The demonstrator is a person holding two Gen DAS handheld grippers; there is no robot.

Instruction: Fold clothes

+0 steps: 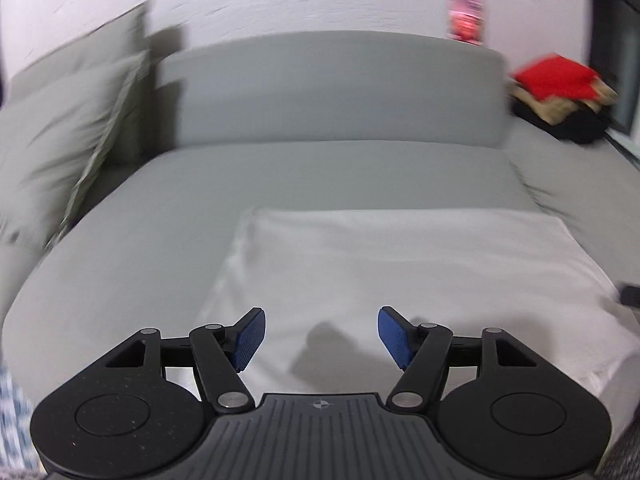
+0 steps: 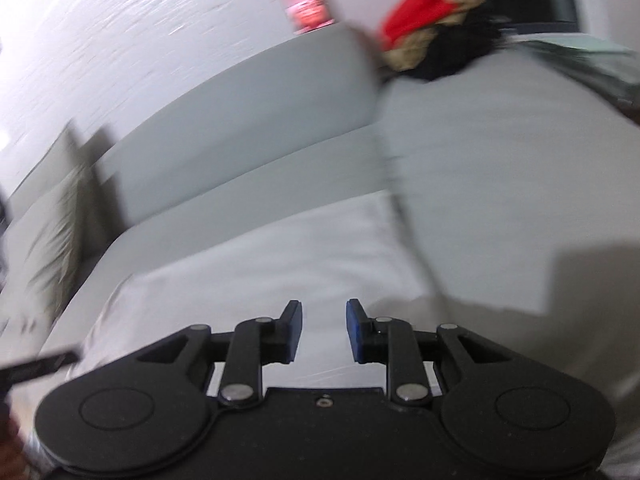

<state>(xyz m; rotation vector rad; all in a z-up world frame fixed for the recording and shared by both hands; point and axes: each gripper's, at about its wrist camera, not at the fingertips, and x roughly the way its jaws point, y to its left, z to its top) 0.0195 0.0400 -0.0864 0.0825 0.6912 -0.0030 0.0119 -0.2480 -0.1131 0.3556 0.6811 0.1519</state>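
A white garment (image 1: 400,272) lies folded flat on the grey sofa seat (image 1: 160,216). It also shows in the right wrist view (image 2: 256,264). My left gripper (image 1: 321,334) is open and empty, hovering above the garment's near edge. My right gripper (image 2: 323,330) is open and empty, with its jaws narrower, above the garment's near right part. Both views are blurred by motion.
A pile of red, tan and black clothes (image 1: 564,96) sits at the sofa's far right, also in the right wrist view (image 2: 432,28). Grey cushions (image 1: 64,136) lean at the left. A phone-like screen (image 1: 466,16) stands on the backrest. A dark object (image 1: 631,295) lies at the right.
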